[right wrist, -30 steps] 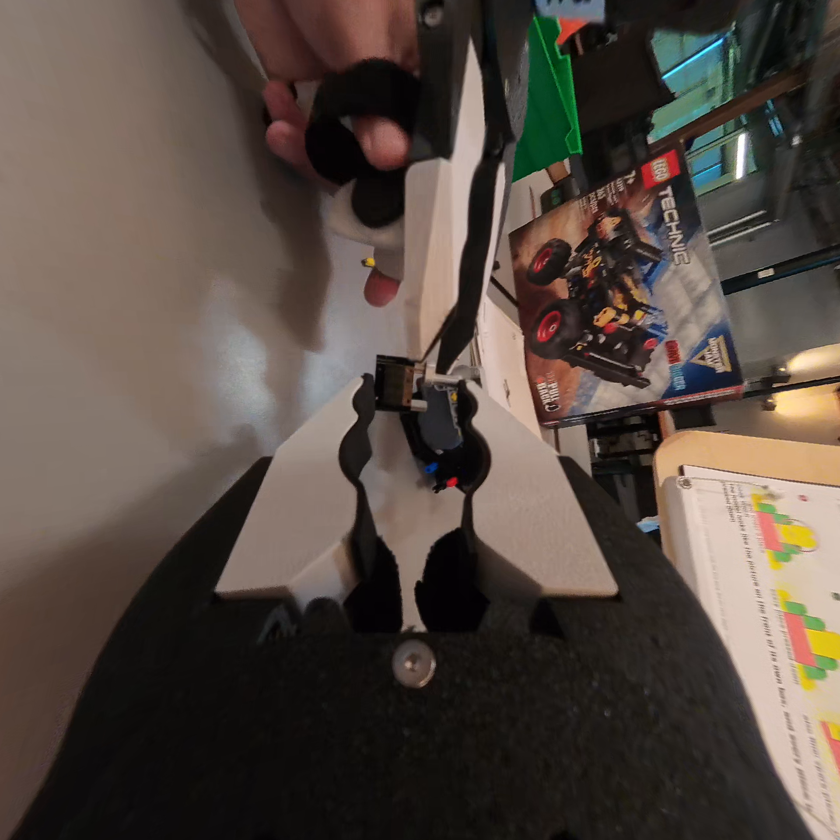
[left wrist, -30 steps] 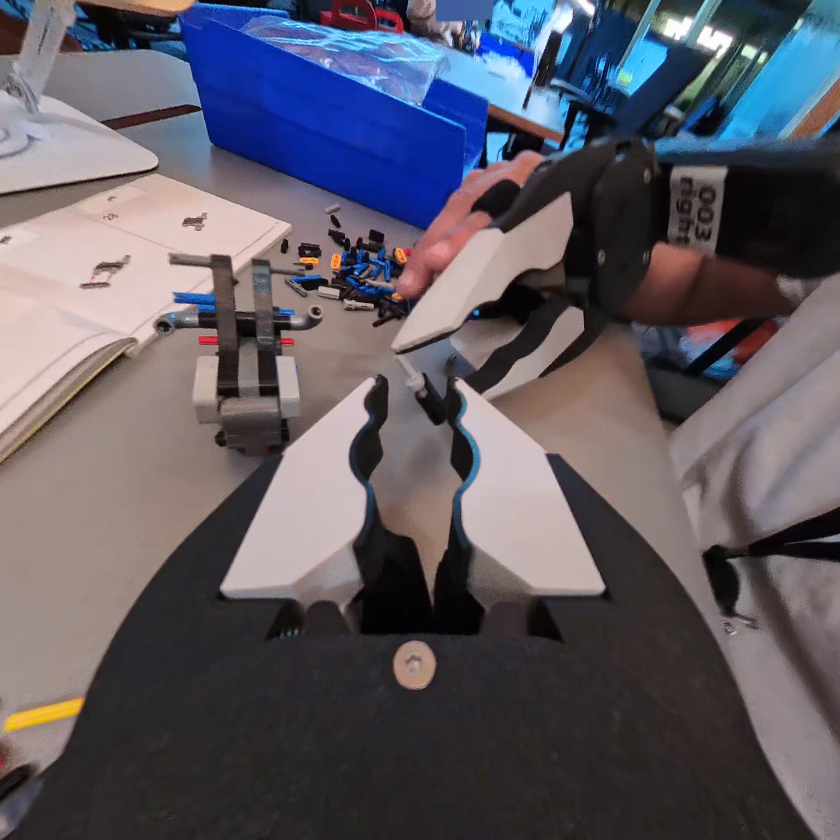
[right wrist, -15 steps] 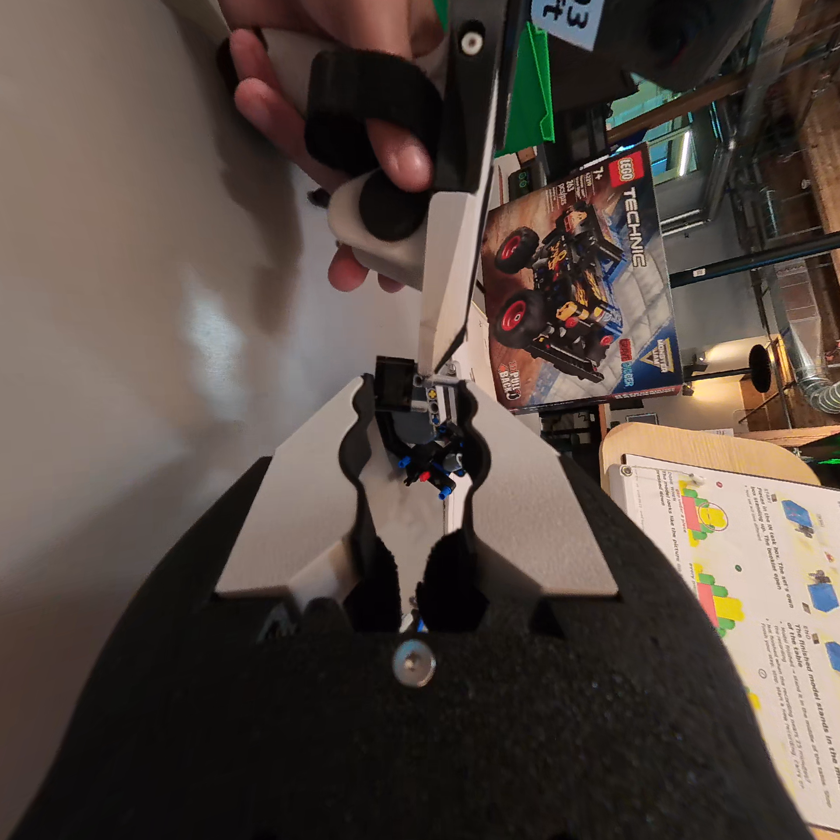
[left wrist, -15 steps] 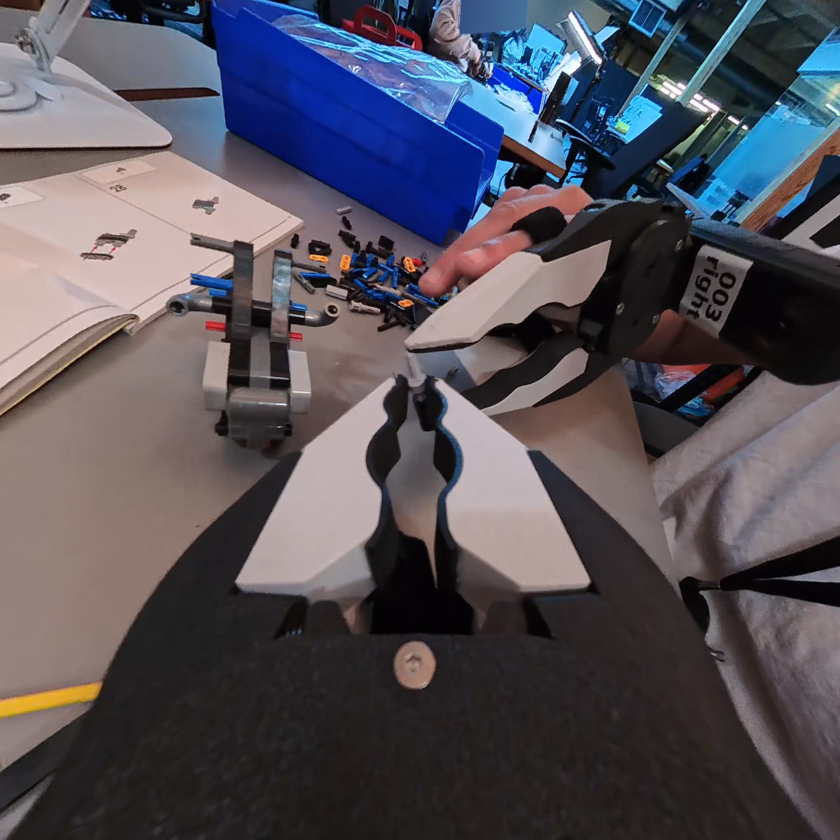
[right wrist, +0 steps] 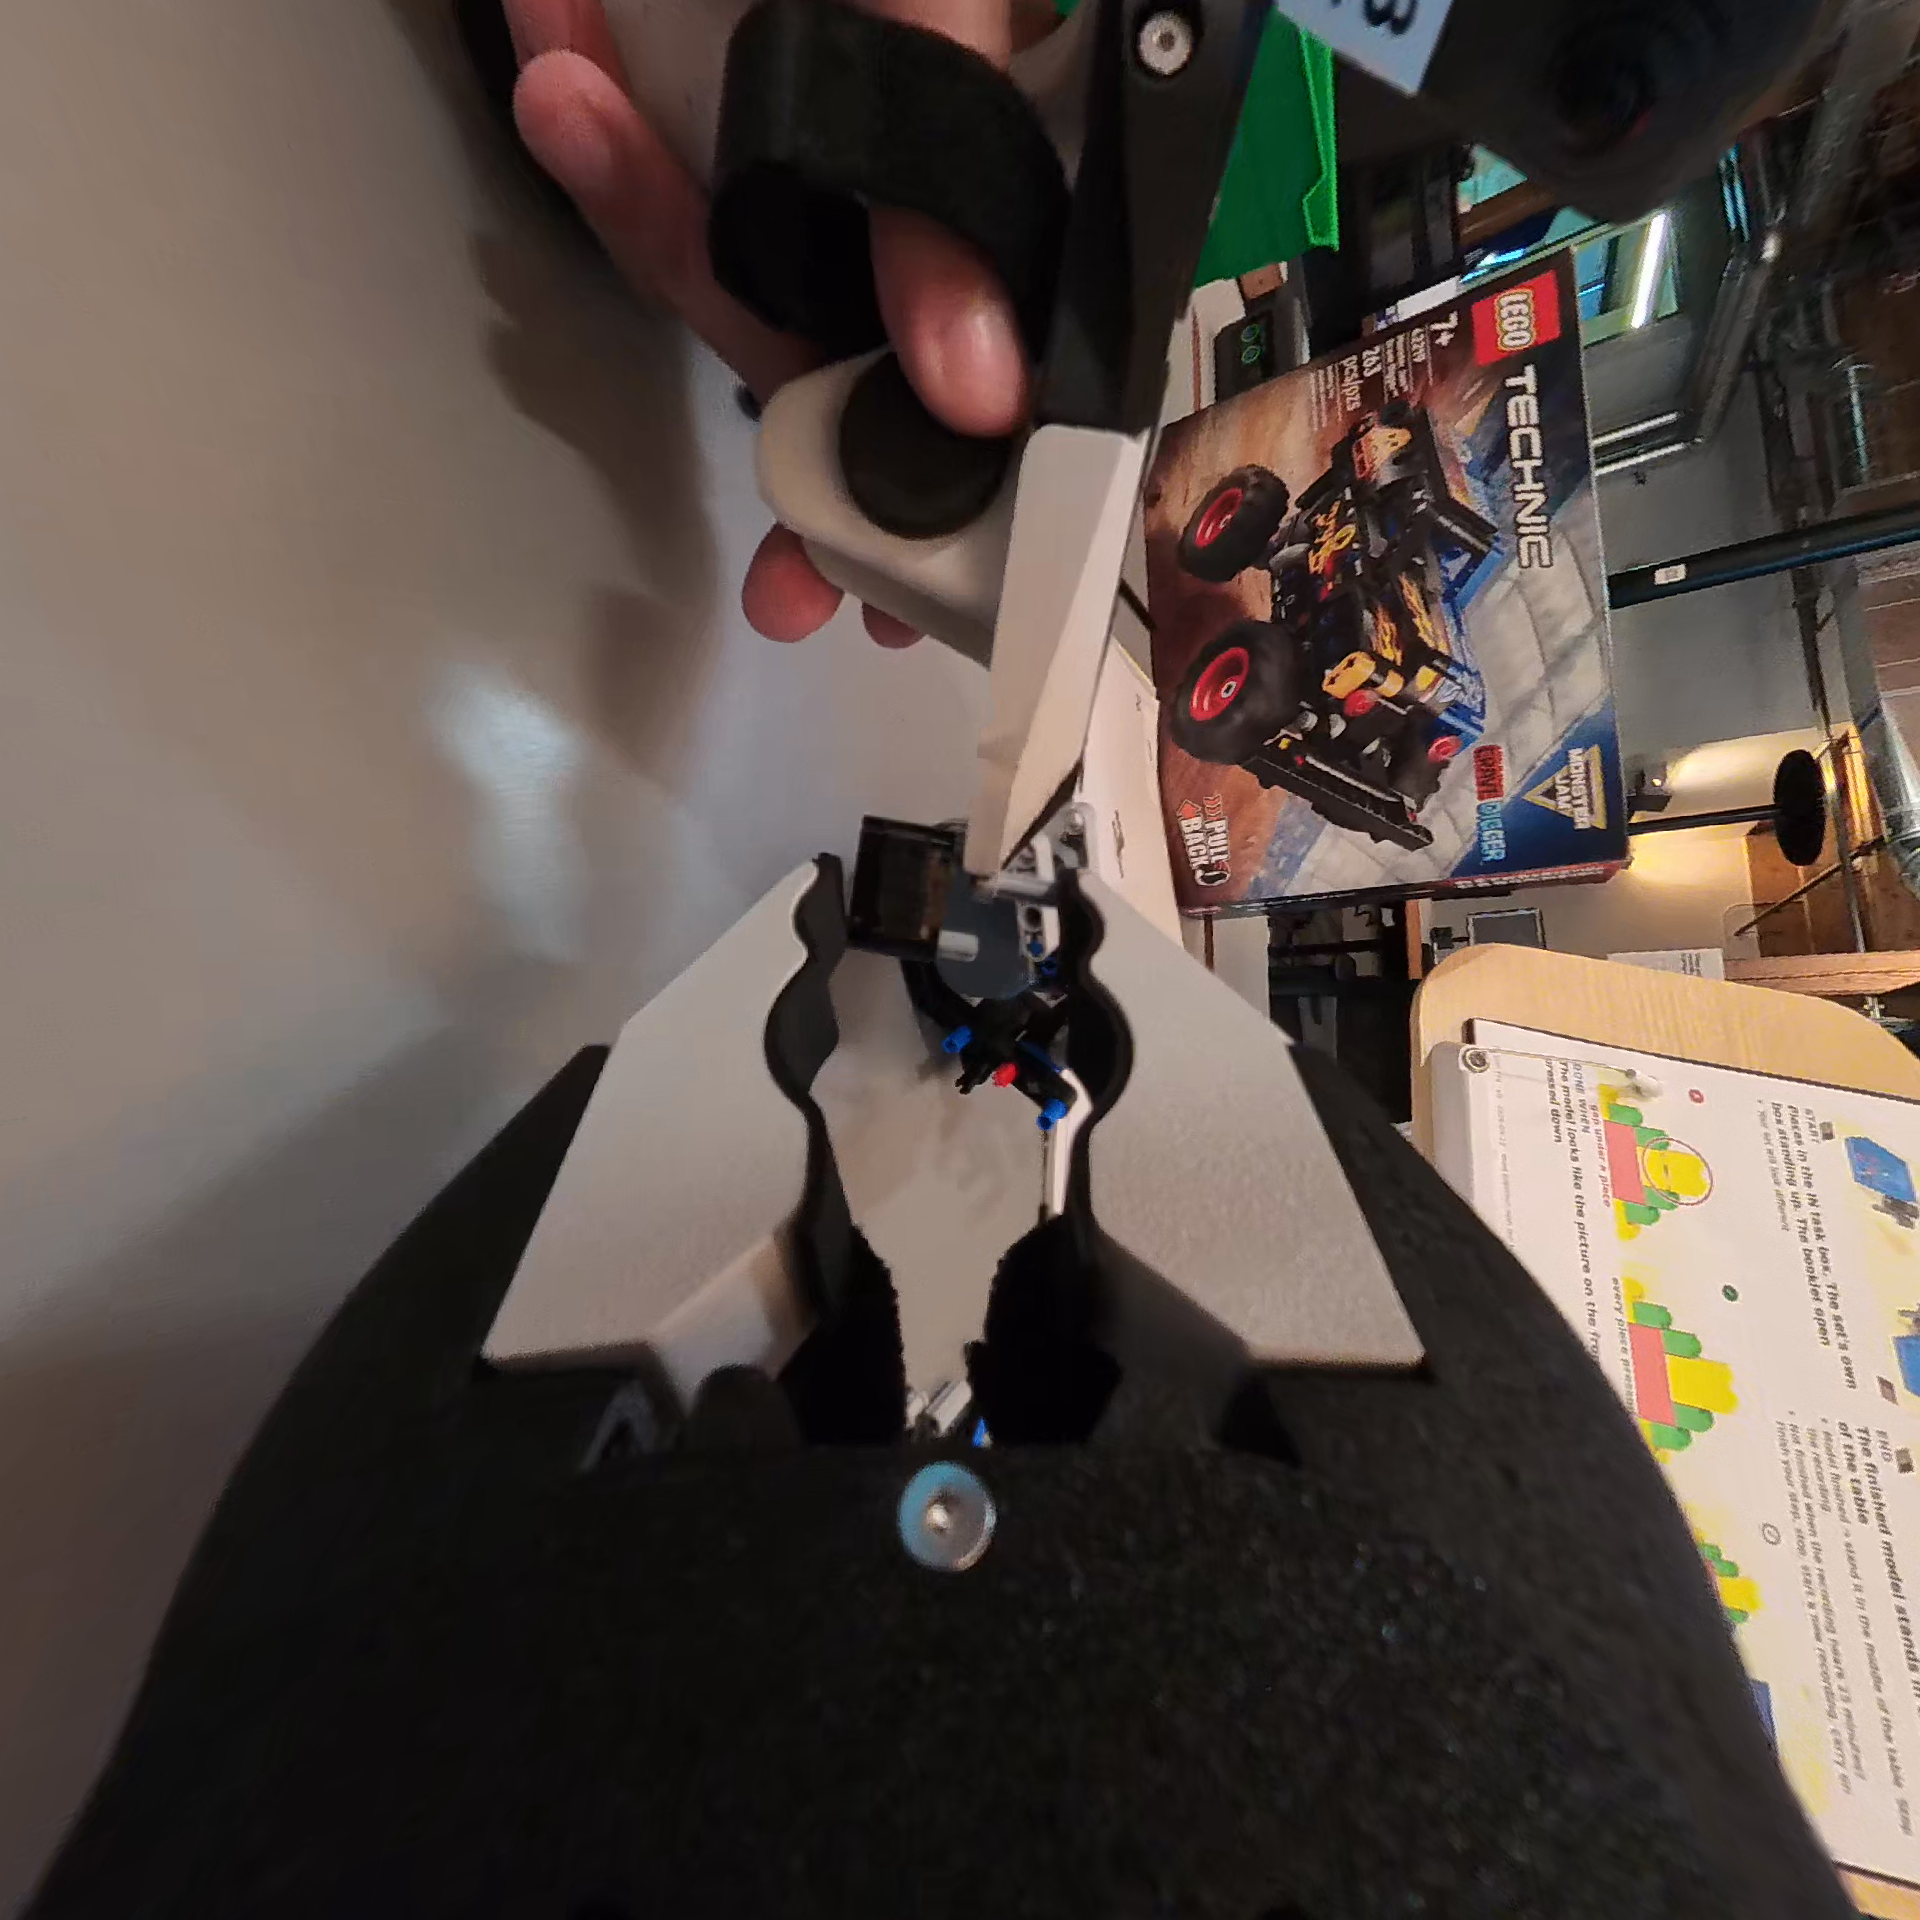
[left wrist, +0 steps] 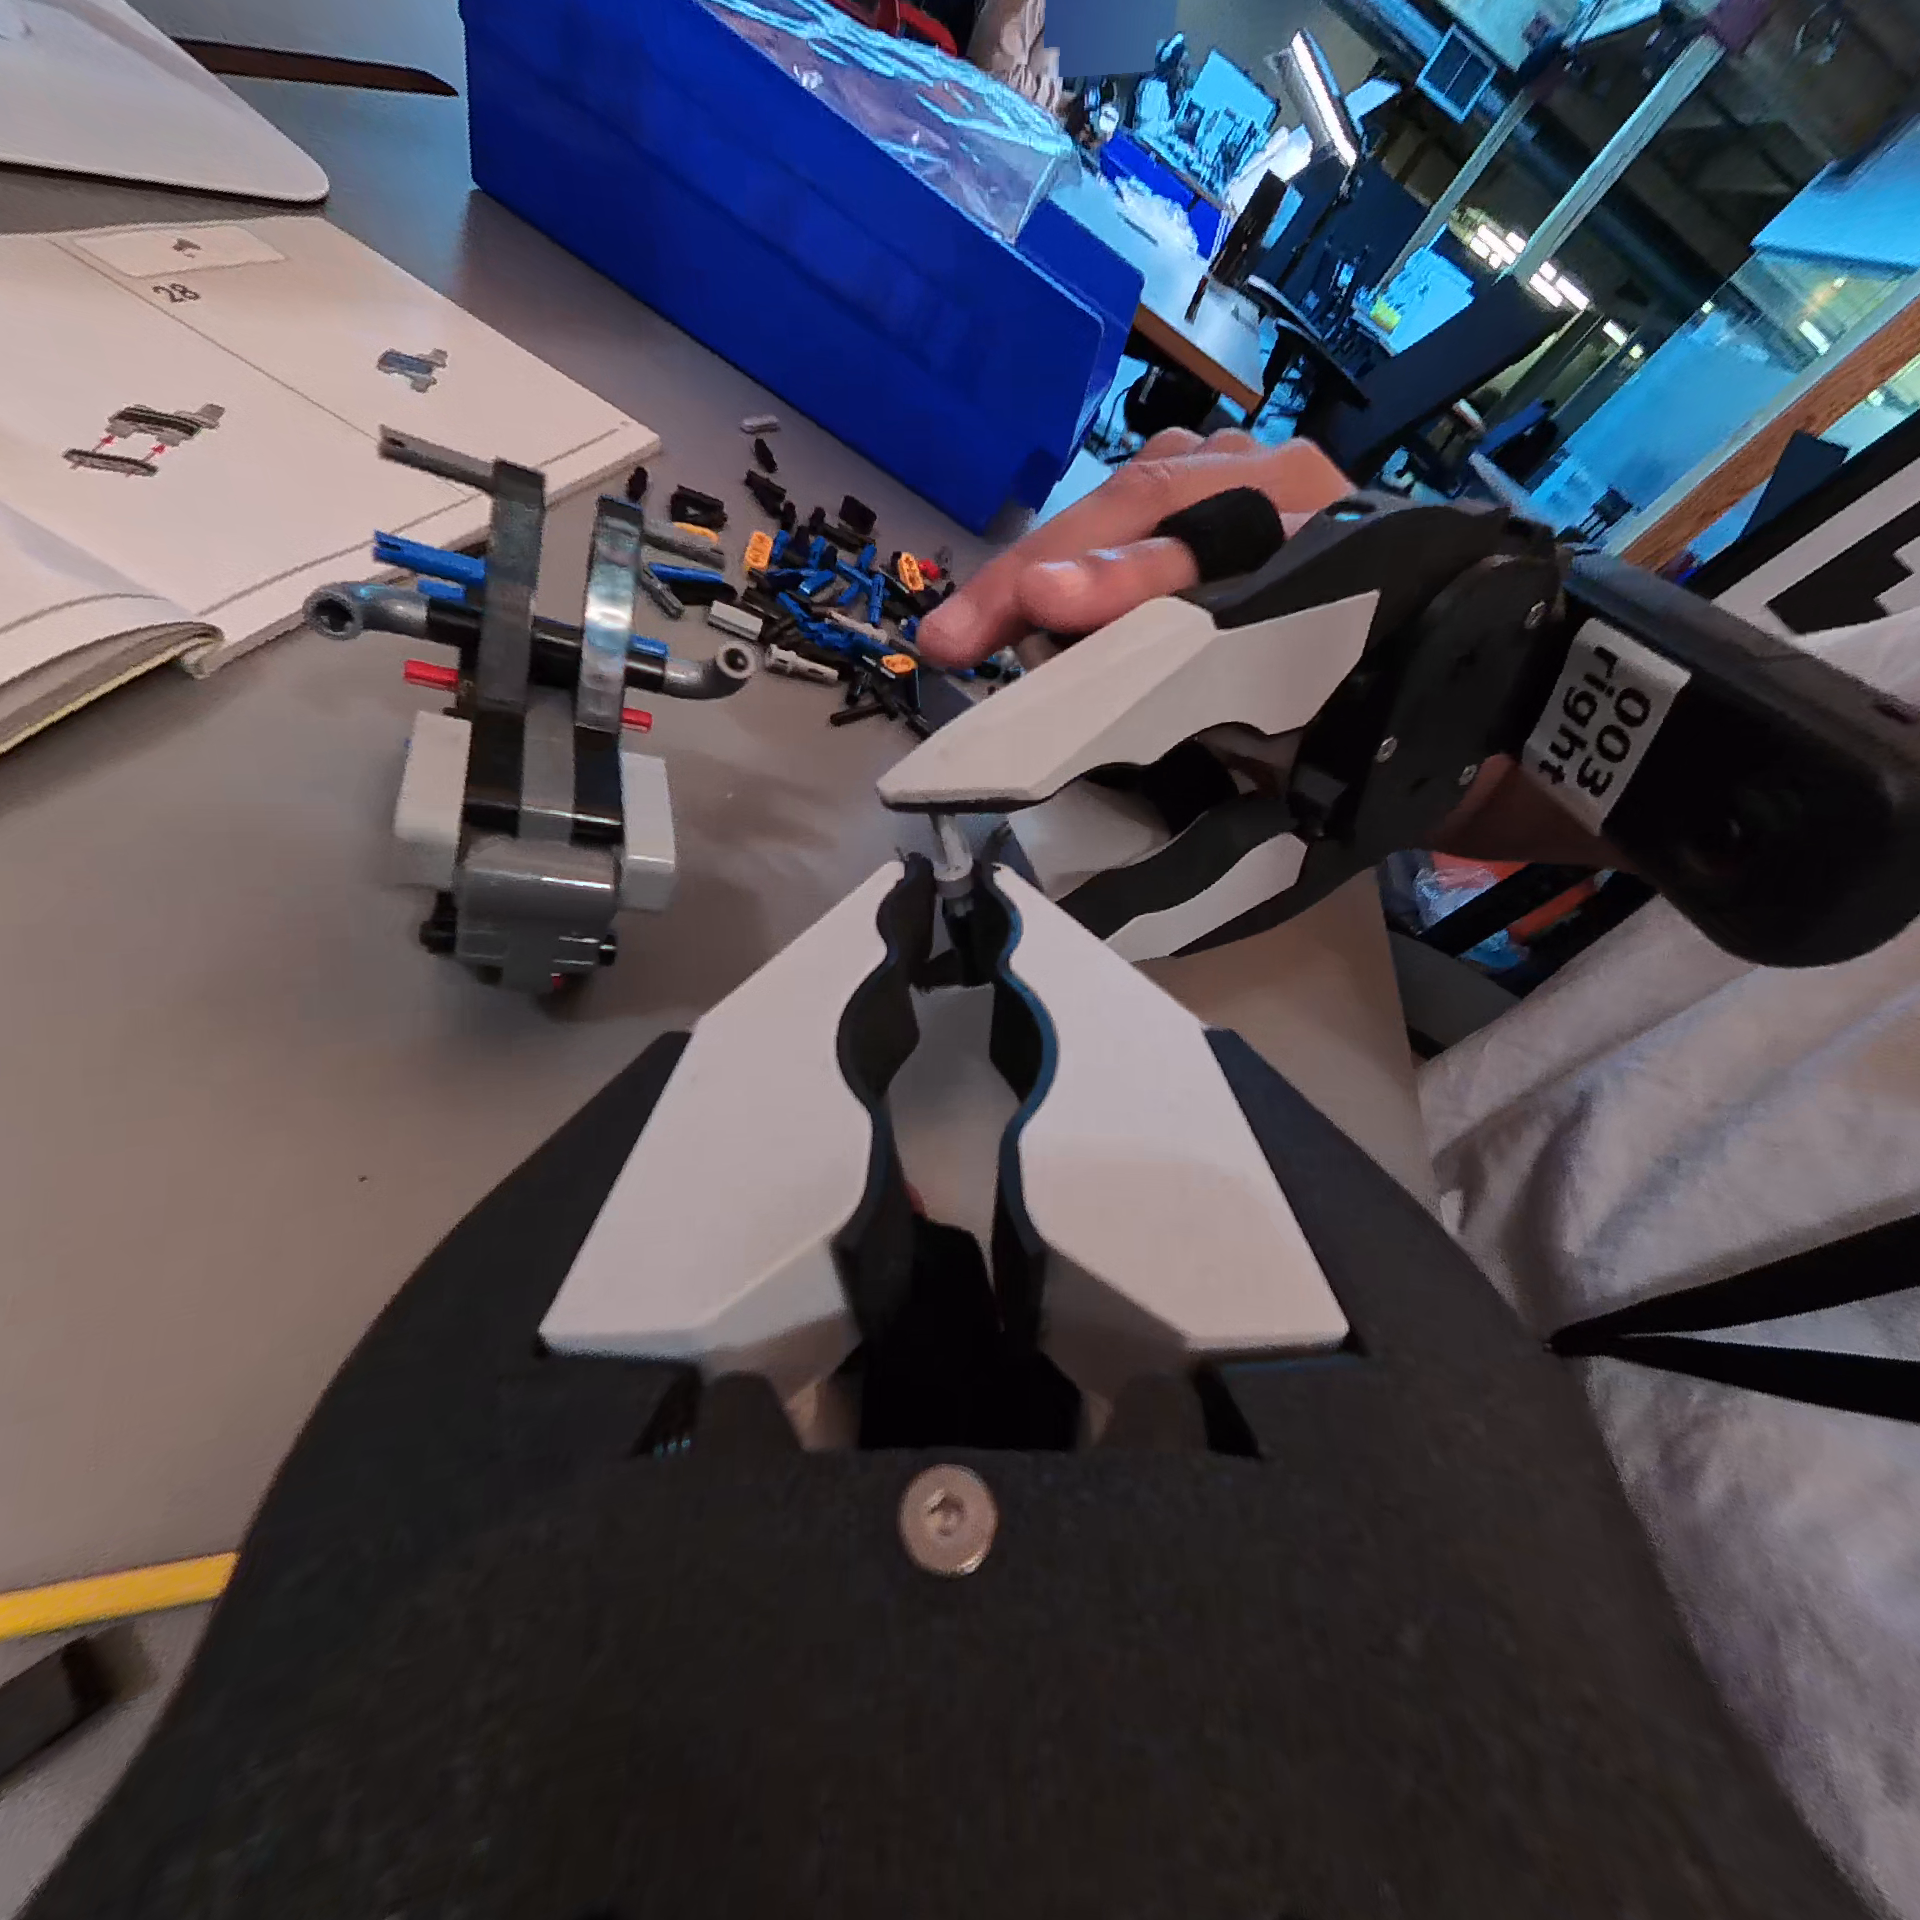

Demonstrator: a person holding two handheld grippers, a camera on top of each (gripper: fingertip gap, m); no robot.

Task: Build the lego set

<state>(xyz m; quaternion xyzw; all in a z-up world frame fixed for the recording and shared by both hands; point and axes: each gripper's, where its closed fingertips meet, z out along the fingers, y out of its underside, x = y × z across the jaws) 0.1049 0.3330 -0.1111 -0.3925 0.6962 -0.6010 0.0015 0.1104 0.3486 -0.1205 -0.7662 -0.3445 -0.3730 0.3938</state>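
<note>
A small black-and-light-grey lego piece [left wrist: 953, 871] is held above the table between both grippers. My left gripper [left wrist: 951, 891] has its tips closed on the piece's grey pin end. My right gripper [left wrist: 961, 821] comes in from the right and meets the left one tip to tip. In the right wrist view my right gripper [right wrist: 951, 899] is shut on the black block [right wrist: 899, 883] and grey part, and the left gripper's tip [right wrist: 1003, 831] touches it from above. The partly built grey-and-black model [left wrist: 530, 748] stands on the table to the left.
A pile of small loose blue, black and orange parts [left wrist: 821, 603] lies behind the model. An open instruction booklet [left wrist: 208, 416] lies at left and a blue bin [left wrist: 790, 249] stands behind. The set's box [right wrist: 1382, 623] and a printed sheet [right wrist: 1714, 1351] show in the right wrist view. Less than 4 cm separates the two grippers' tips.
My left gripper has narrowed from open to closed on the small piece that the right gripper holds. Both grippers have drawn together tip to tip.
</note>
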